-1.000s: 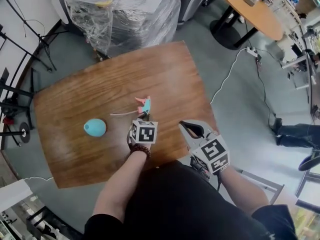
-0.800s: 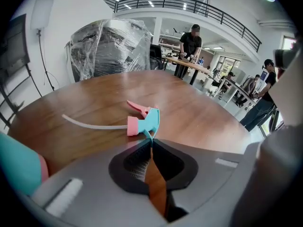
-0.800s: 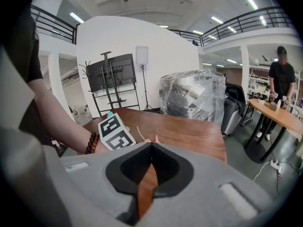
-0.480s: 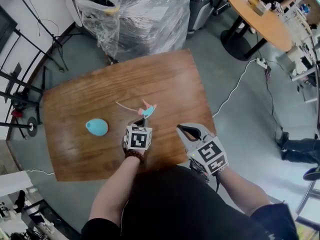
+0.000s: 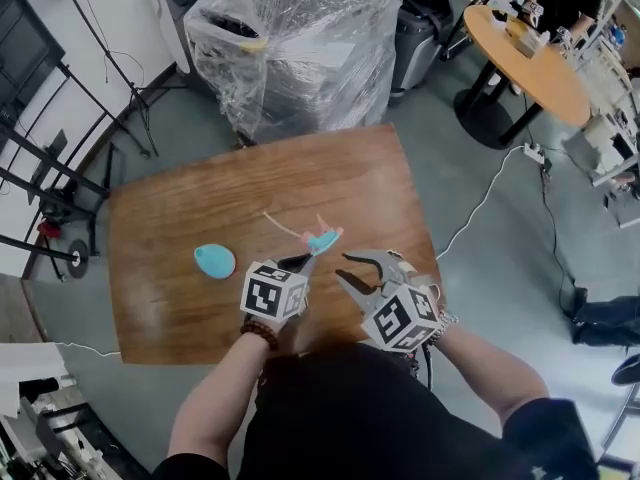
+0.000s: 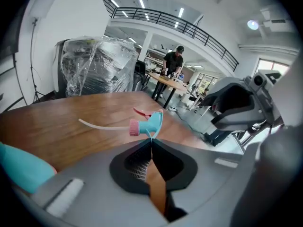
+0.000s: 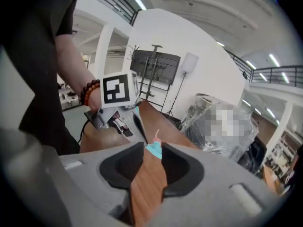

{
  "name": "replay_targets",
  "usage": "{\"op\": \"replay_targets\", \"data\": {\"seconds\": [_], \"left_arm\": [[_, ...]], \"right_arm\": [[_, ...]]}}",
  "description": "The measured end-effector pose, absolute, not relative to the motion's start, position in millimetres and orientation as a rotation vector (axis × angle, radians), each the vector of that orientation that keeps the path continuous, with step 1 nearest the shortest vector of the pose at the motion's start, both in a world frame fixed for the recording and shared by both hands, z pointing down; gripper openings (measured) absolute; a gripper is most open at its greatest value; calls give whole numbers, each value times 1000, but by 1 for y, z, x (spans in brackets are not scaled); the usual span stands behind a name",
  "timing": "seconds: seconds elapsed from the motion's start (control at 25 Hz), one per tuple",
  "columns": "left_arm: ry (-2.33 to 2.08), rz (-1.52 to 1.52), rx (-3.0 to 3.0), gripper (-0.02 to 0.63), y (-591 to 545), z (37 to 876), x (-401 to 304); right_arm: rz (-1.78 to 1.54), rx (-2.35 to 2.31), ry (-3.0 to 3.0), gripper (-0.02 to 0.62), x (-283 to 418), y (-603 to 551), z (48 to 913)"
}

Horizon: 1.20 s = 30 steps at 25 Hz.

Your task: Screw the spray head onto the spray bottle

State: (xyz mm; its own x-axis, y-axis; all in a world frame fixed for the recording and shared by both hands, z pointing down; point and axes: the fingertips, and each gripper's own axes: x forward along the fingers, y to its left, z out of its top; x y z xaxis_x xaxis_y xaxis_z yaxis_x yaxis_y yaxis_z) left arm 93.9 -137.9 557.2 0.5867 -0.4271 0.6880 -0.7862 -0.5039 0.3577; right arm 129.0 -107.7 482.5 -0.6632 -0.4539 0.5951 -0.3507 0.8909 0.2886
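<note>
The spray head (image 5: 322, 239), teal with a pink trigger, pink collar and a white dip tube, hangs above the wooden table (image 5: 200, 198). My left gripper (image 5: 303, 261) is shut on its teal body from below; the pinch also shows in the left gripper view, spray head (image 6: 147, 123), left gripper (image 6: 151, 139). The light-blue spray bottle (image 5: 214, 261) lies on its side to the left, bottle (image 6: 19, 167). My right gripper (image 5: 343, 267) is just right of the spray head; its jaws have just been opening and stand open, nothing pressed between them. In the right gripper view the spray head (image 7: 154, 150) shows just beyond the right gripper (image 7: 152, 148).
A plastic-wrapped pallet (image 5: 300, 43) stands behind the table. A round orange table (image 5: 530, 53) is at the back right, light stands (image 5: 50, 188) at the left, and a white cable (image 5: 480, 203) runs over the floor to the right.
The left gripper has lifted the spray head off the table and carried it nearer. The right gripper has rolled, shifted left toward the spray head and opened its jaws.
</note>
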Motion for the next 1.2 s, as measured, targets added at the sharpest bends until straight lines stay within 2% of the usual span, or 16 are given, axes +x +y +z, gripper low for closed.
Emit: {"op": "replay_targets", "data": {"seconds": [0.28,0.52,0.8,0.92,1.12,1.16,1.2], "left_arm": [[-758,642,2238,21,-116,521,75],[-559,517,2240,21,-98,489,58],[-410,413,2247,23,-84,472,40],[-372,389,2255,23,-80,469,34],[-371,380,2296,28,-74,465,24],[-378,382,2312,34,-73,464,22],[-388,388,2329,72,-73,463,18]], "right_arm": [[-729,376,-2097,169,85,-102,489],[-1011,223,-1808,199,52,-105,498],[-1120,156,-1703,193,22,-105,496],[-1166,150,-1687,124,11,-102,489],[-1108,121,-1654,123,12,-96,498],[-1089,123,-1661,123,12,-96,498],[-1070,130,-1669,121,12,-96,496]]}}
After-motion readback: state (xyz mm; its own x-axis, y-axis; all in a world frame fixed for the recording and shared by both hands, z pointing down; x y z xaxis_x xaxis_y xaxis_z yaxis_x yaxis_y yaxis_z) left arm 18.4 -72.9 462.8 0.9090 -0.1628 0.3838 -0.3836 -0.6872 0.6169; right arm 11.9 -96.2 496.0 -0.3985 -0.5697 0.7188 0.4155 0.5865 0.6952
